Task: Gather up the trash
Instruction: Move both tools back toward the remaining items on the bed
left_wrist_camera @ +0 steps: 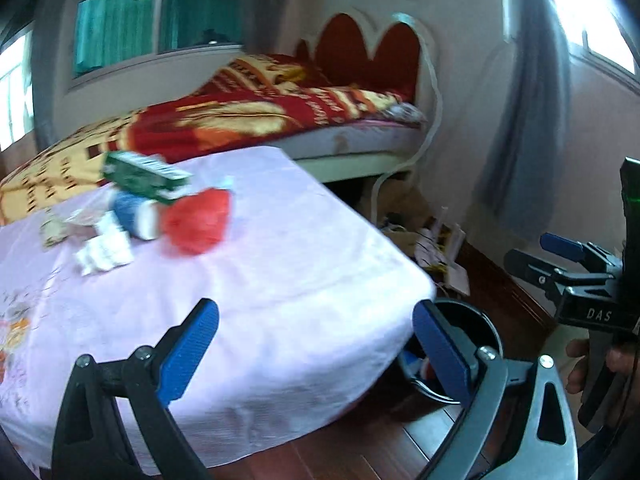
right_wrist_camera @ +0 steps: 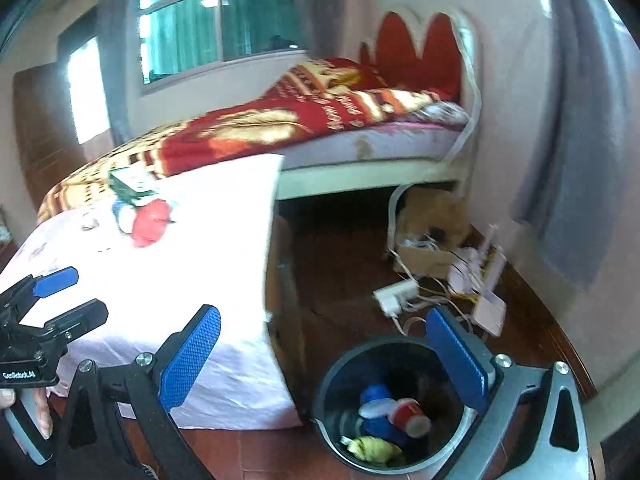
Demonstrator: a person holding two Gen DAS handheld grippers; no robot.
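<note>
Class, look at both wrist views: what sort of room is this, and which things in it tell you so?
Most likely a home bedroom. A bed with a red and gold blanket stands against a red scalloped headboard, beneath a curtained window.

left tool [left_wrist_camera: 316, 344] hanging wide open over the bench [left_wrist_camera: 280, 264] | green box [left_wrist_camera: 144, 174], blue roll [left_wrist_camera: 134, 212], red bag [left_wrist_camera: 198, 222], white packets [left_wrist_camera: 104, 250] lying bunched together | bin [left_wrist_camera: 460, 344] sitting just beside bench corner | right tool [left_wrist_camera: 560, 256] showing at right edge
</note>
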